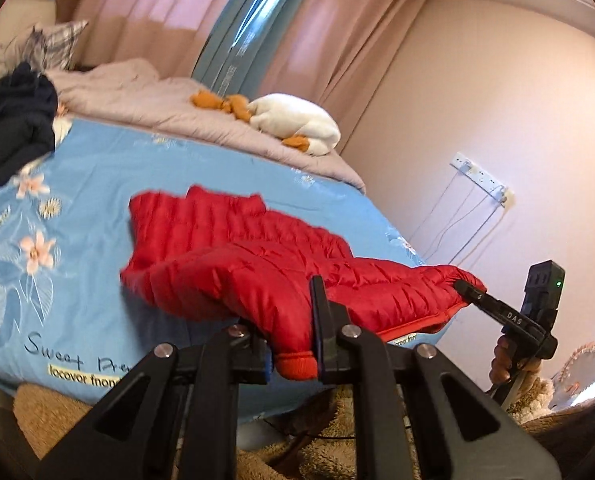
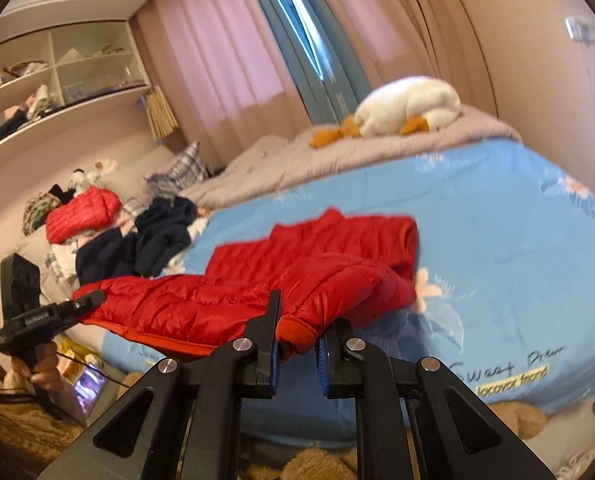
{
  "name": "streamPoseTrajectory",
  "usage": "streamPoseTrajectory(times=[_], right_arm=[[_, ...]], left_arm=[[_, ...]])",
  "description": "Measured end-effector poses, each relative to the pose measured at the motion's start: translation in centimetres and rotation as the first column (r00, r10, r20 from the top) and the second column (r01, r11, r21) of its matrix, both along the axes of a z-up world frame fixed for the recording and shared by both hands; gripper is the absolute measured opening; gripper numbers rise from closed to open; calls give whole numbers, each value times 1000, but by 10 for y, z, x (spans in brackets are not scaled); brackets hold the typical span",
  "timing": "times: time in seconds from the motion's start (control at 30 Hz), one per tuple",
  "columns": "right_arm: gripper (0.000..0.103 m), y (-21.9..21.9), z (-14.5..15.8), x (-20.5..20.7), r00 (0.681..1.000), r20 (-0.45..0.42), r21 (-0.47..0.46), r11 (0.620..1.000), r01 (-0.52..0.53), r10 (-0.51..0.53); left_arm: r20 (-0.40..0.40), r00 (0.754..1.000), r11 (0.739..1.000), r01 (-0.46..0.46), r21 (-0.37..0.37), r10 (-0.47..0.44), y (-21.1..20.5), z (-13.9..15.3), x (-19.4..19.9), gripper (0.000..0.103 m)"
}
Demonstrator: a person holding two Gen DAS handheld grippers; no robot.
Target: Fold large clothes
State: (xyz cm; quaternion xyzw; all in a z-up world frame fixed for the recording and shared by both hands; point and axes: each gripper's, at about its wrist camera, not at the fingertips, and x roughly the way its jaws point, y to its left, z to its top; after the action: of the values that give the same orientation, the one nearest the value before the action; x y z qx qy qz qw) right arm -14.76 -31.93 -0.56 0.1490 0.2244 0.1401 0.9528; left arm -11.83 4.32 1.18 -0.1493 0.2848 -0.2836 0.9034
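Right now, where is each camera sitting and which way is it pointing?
Left wrist: on the left gripper, facing across the bed toward the wall; its fingers pinch the red jacket, right gripper shows far right.
Right wrist: on the right gripper, facing pillows and shelves; left gripper shows far left.
Shared: jacket, bed, plush goose.

Home bedroom: bed [image 2: 497,240] with floral quilt; pink curtains [image 2: 225,60]; plush goose [image 2: 409,108]; shelves [image 2: 57,80].

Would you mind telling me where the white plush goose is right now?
The white plush goose lies on the grey quilt at the far side of the bed, near the pink curtains, beyond the red puffer jacket.
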Motion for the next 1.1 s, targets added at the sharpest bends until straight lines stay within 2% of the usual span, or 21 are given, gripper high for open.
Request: streamPoseTrajectory(times=[0.17,0.47,1.1], right_arm=[[16,2,5,2,999,51,-9,1000,4,-3],[16,-2,-1,31,998,56,36,999,4,-6],[16,-2,5,52,997,71,19,999,34,-35]], left_arm=[[22,1000,1000,-16,12,15,0,3,1,13],[-2,998,998,-64,25,65,-6,-2,24,14],[17,995,994,-97,48,96,-13,1,51,14]])
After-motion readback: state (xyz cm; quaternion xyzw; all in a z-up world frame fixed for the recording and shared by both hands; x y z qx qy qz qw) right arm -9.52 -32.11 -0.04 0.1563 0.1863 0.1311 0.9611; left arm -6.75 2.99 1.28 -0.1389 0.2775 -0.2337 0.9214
